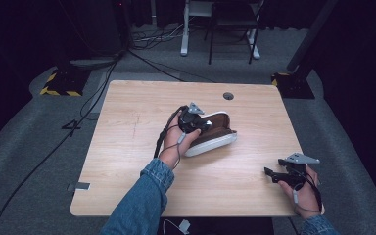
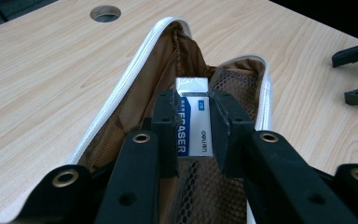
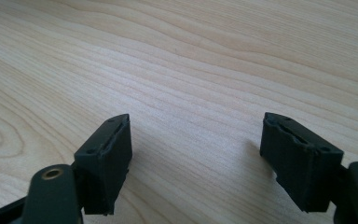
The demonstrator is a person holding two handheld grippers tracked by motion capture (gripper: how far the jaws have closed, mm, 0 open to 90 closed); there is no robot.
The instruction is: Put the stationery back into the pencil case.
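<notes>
A brown pouch with white piping (image 1: 213, 133) lies open near the middle of the table. In the left gripper view its mouth (image 2: 135, 100) gapes, showing a brown lining and mesh pocket. My left gripper (image 2: 193, 122) is shut on a white and blue eraser (image 2: 194, 122), held just over the pouch opening. From above, my left gripper (image 1: 206, 125) sits at the pouch's left end. My right gripper (image 1: 270, 174) rests at the table's front right, open, with bare wood between its jaws (image 3: 193, 154).
The wooden table (image 1: 127, 147) has a round cable hole (image 1: 228, 96) at its back edge. My right gripper's fingertips (image 2: 354, 56) show beyond the pouch in the left gripper view. Cables, stands and a chair occupy the floor behind.
</notes>
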